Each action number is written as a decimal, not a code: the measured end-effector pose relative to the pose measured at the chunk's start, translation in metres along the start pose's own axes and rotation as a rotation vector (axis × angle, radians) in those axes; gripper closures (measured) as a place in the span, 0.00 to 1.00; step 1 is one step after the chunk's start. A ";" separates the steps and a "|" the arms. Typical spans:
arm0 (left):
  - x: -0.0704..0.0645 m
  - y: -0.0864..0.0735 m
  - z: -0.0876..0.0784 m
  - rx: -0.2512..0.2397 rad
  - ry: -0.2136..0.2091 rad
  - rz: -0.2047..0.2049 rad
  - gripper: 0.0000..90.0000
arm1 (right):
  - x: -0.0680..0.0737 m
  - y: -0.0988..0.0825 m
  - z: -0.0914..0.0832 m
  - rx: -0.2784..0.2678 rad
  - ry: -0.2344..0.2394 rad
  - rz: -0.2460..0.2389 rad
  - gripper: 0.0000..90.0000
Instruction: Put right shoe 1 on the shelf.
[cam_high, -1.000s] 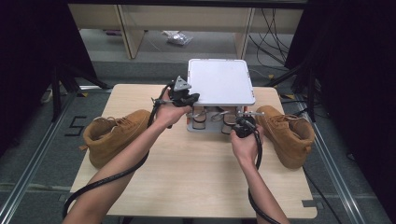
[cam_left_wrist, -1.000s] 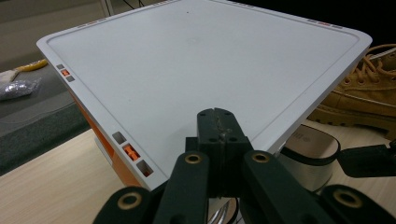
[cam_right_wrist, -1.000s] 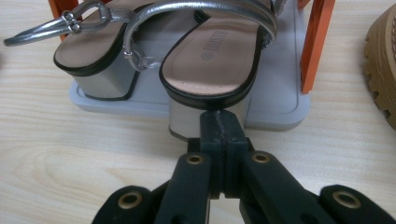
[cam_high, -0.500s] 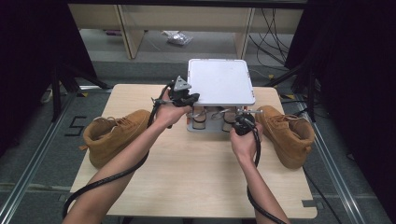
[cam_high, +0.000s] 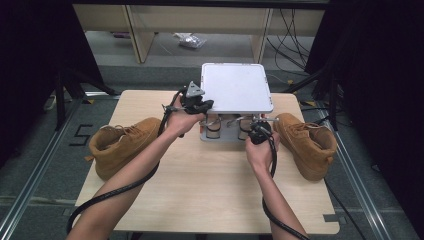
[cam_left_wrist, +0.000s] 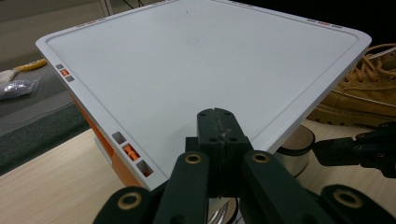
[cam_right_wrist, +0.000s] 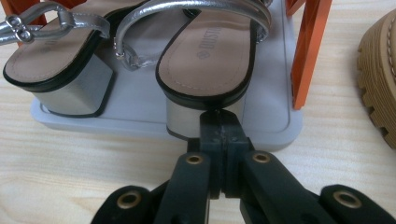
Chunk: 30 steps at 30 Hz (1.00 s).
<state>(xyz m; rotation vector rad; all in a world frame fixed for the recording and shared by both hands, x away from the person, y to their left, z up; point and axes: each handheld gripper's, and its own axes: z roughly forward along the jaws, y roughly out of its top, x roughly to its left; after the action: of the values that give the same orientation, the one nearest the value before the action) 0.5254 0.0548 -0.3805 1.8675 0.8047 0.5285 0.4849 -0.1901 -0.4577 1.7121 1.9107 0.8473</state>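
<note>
With both tools closed and empty, open your right tool (cam_right_wrist: 219, 121) for the sandal (cam_right_wrist: 210, 60): light, its block heel stiff, its silver straps (cam_right_wrist: 187, 7) floppy; your left tool (cam_left_wrist: 217, 116) rests over the rack's white top (cam_left_wrist: 201, 60).

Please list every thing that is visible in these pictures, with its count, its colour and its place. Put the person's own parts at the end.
Shoe rack: one, white top shelf and grey base on orange posts, far middle of the table.
Sandals: two, silver straps, tan insoles, block heels, on the rack's lower shelf.
Boots: two, tan; one on the table's left, one on its right.
Table: one, light wood.
Plastic bag: one, clear, on the floor beyond the table.
Left tongs: black, shut, at the white shelf's near left edge.
Right tongs: black, shut, before the right sandal's heel.
Forearms: two, bare, with trailing black cables.
</note>
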 end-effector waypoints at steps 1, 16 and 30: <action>0.000 0.000 0.000 0.000 0.000 -0.001 1.00 | 0.001 0.001 0.000 0.003 0.009 0.019 1.00; 0.000 0.000 0.000 -0.001 0.000 0.001 1.00 | 0.007 0.003 0.011 -0.021 0.001 -0.005 0.99; 0.000 0.000 0.000 -0.002 0.000 0.000 1.00 | 0.007 0.000 0.016 0.000 -0.014 -0.013 0.97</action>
<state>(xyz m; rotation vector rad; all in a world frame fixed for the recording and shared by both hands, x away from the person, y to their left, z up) 0.5252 0.0548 -0.3806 1.8661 0.8035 0.5293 0.4949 -0.1808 -0.4683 1.6992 1.9108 0.8287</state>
